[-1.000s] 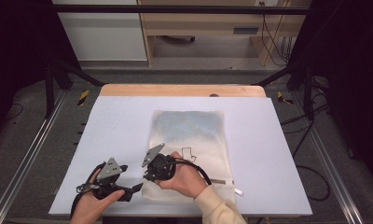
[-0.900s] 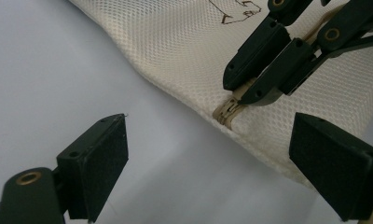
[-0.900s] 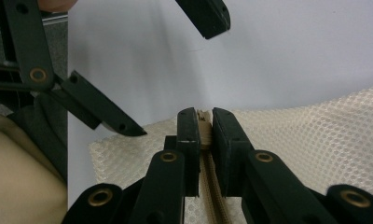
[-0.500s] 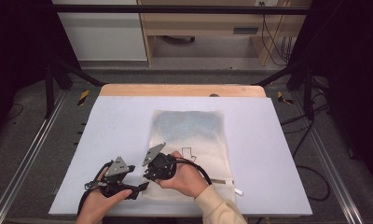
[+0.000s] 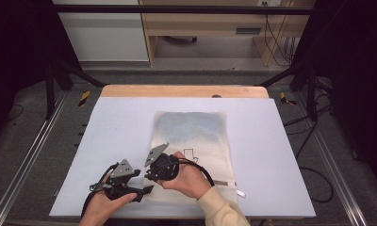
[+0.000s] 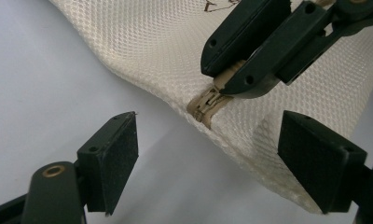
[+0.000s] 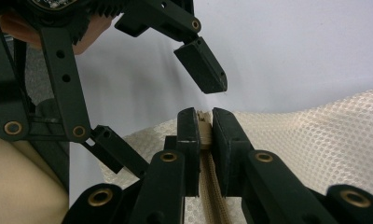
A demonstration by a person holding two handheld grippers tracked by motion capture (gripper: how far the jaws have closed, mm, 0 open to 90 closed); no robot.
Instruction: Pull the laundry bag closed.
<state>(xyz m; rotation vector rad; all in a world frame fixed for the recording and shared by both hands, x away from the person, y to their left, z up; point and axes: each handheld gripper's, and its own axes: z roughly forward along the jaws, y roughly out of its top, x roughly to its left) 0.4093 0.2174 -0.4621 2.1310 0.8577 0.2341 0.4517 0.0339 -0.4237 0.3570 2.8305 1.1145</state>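
I am looking at a cream mesh zipper bag (image 5: 196,141) lying flat on the white bench (image 5: 106,141), its near corner lifting. My right tool (image 7: 205,126) is pinching the tan zipper end (image 6: 205,105). My left tool (image 6: 208,158) is standing open just beside that corner, its jaws having just been closing with nothing clamped.

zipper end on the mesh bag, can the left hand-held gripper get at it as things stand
Probably yes: the left hand-held gripper stands open just short of the zipper end, nothing between; the right hand-held gripper pinches the zipper just behind, leaving that tip free.

A lab recording bay. The white-topped table (image 5: 130,122) sits between metal floor rails (image 5: 21,169). Beyond the table, cables (image 5: 276,42) hang by a wooden bench (image 5: 200,23).
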